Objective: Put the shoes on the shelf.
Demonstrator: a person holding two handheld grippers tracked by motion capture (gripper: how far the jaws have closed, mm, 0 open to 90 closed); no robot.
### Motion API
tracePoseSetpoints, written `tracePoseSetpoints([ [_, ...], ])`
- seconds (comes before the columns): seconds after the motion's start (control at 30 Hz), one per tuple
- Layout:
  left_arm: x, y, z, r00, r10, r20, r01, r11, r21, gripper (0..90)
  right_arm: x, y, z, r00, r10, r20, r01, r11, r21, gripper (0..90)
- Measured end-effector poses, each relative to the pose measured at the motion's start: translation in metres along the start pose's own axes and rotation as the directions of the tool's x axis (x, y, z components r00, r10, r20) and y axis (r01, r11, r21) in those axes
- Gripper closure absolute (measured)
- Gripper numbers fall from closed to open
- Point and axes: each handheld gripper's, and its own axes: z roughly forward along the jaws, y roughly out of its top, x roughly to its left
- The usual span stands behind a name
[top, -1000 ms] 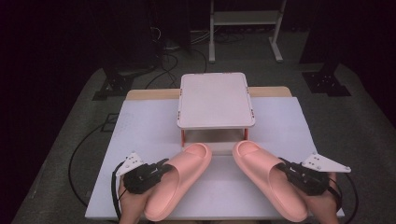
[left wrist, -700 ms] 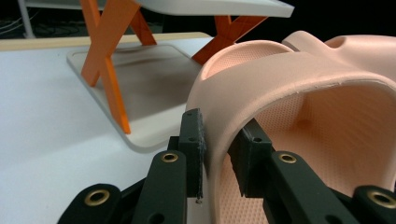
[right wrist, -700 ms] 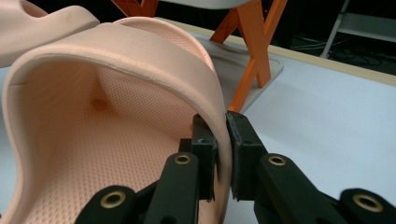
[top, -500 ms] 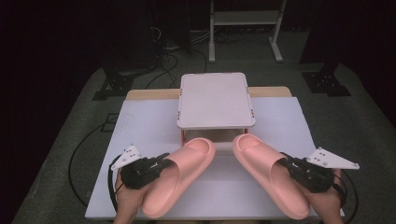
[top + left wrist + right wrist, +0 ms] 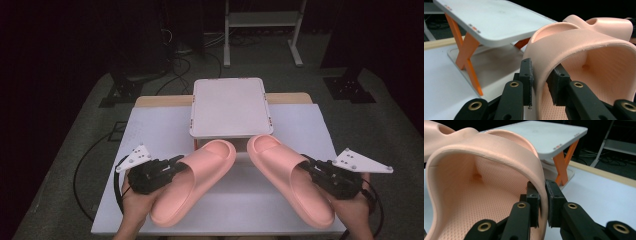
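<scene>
A small white stand (image 5: 229, 106) on crossed orange legs (image 5: 466, 52) sits at the far middle of the white-topped table (image 5: 150, 130). Beyond it, on the grey floor (image 5: 320, 80), black cables (image 5: 190, 55) trail near a white metal rack (image 5: 262, 20).

White table (image 5: 150, 125), small white stand (image 5: 231, 105) on it

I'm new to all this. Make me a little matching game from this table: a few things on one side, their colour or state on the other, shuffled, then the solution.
Things:
1. left slipper
2. stand top
3. stand legs
4. right tool

Descriptions:
A. orange, crossed
B. black, clamped on a slipper's strap edge
C. white, flat, nothing on it
D. pink, toe pointing toward the stand

Pairs: 1-D, 2-C, 3-A, 4-B
</scene>
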Motion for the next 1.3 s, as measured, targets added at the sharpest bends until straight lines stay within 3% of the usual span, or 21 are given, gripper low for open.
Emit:
tracePoseSetpoints([
  [0.57, 0.014, 0.042, 0.014, 0.9999, 0.007, 0.009, -0.007, 0.9999, -0.011, 74.5, -0.007, 0.039, 0.012, 1.0, 0.003, 0.002, -0.003, 1.0, -0.009, 81.6],
  [1.3, 0.039, 0.068, 0.035, 0.9992, -0.021, -0.034, 0.021, 0.9998, -0.006, 74.5, -0.016, 0.068, 0.041, 0.9997, 0.008, 0.021, -0.008, 1.0, -0.001, 81.3],
])
